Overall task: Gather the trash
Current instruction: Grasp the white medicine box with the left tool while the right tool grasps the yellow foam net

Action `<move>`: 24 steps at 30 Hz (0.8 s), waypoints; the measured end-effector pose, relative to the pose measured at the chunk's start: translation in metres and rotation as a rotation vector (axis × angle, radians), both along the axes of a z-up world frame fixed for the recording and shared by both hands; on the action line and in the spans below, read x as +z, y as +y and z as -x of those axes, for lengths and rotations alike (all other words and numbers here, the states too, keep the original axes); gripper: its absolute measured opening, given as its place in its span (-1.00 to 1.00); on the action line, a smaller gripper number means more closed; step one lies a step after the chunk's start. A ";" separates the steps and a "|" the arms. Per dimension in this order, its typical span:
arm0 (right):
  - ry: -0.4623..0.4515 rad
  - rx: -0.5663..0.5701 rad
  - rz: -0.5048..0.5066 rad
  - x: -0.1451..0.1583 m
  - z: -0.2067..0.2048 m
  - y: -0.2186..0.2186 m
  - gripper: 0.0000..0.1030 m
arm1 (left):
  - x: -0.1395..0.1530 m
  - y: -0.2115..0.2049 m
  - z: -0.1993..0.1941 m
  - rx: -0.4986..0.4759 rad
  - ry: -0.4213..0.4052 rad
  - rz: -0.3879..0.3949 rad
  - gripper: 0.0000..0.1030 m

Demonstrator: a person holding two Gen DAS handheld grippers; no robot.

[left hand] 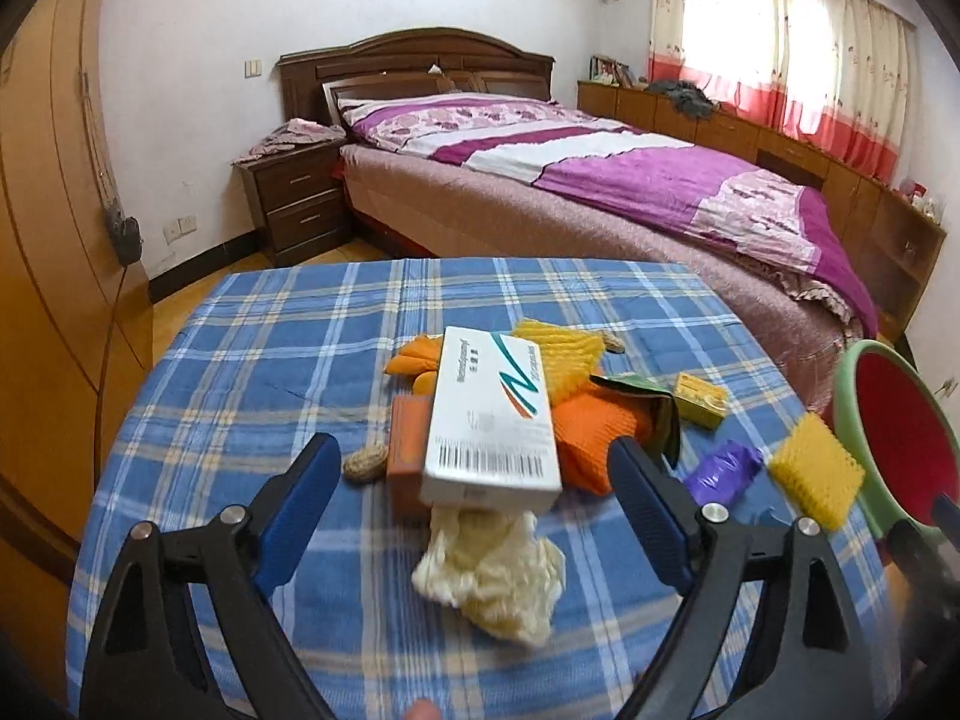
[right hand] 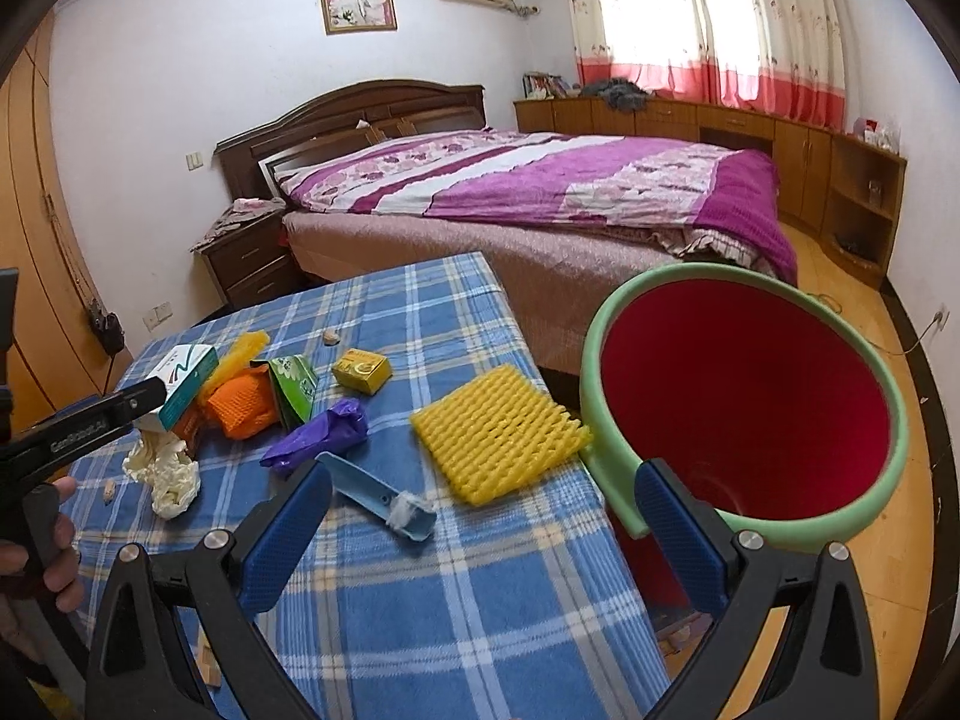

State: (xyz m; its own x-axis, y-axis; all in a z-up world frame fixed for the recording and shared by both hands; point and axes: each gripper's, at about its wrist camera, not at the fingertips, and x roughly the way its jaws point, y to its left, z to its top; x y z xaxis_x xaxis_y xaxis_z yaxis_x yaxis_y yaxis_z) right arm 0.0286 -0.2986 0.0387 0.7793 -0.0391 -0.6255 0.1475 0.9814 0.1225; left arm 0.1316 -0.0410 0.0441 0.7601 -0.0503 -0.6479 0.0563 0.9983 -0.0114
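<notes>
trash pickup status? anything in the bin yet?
Barely started, it seems. The bin shows only bare red inside, though its bottom is partly hidden. Nothing is held: the left gripper is open around the white box without gripping it, and the right gripper is open and empty. Left on the table: box, tissue, yellow foam, purple bag, blue scoop, the rest.

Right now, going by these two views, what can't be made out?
- Bucket: base hidden by its own wall in the right wrist view; cut off by the edge in the left.
- White box: small print too fine to read; it hides what lies under it, left wrist view.
- Orange box: mostly covered by the white box.
- Left gripper: barely visible in the right wrist view.
</notes>
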 end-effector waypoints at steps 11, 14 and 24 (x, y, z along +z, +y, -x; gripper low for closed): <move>0.060 0.033 0.002 -0.014 -0.021 0.010 1.00 | -0.014 0.001 -0.030 -0.013 0.076 -0.009 0.22; 0.069 0.012 0.006 -0.015 -0.027 0.007 1.00 | -0.016 0.000 -0.029 -0.036 0.065 -0.024 0.11; 0.170 -0.054 0.025 -0.032 -0.062 -0.007 0.84 | -0.010 0.018 -0.023 -0.075 0.039 0.108 0.08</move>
State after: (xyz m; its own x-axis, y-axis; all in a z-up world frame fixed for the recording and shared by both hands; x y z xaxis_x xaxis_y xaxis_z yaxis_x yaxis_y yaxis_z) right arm 0.0909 -0.3056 0.0067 0.6585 -0.0950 -0.7466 0.2165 0.9740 0.0670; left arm 0.1550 -0.0232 0.0339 0.7262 -0.1765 -0.6644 0.1278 0.9843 -0.1218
